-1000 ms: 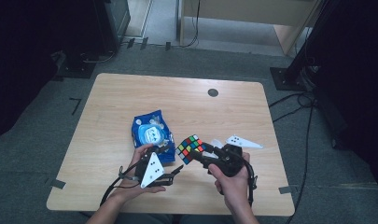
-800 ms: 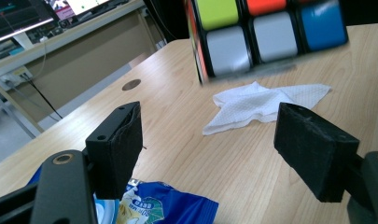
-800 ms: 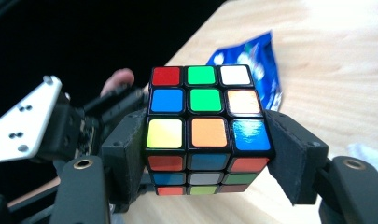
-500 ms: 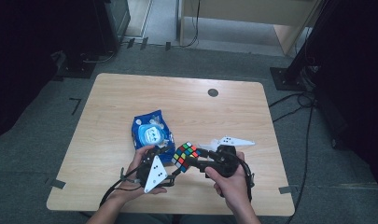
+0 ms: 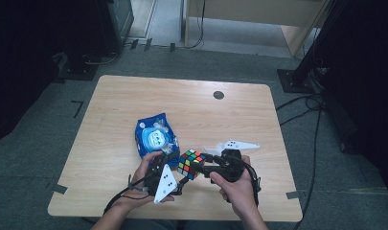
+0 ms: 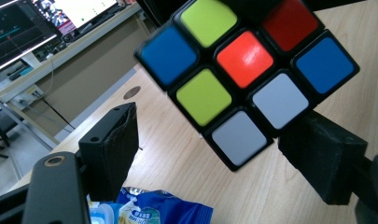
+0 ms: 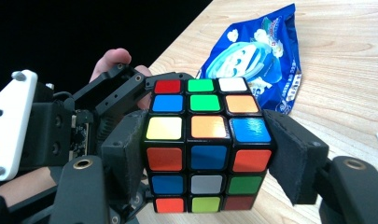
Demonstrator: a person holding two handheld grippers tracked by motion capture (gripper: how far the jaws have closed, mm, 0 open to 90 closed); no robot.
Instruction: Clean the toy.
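we hold a puzzle cube (image 5: pixel 191 163) over the near edge of the table (image 5: pixel 182 103), clamped in the right gripper (image 7: pixel 207 158).

its pads press the cube's two sides in the right gripper view. the left gripper (image 6: pixel 214 154) sits just beside the cube with its jaws apart, one pad close to a corner; we cannot tell if it touches. a blue snack bag (image 5: pixel 155 136) lies just behind; its print is too small to read. the far half of the table is bare wood with a round dark cap (image 5: pixel 218 95).
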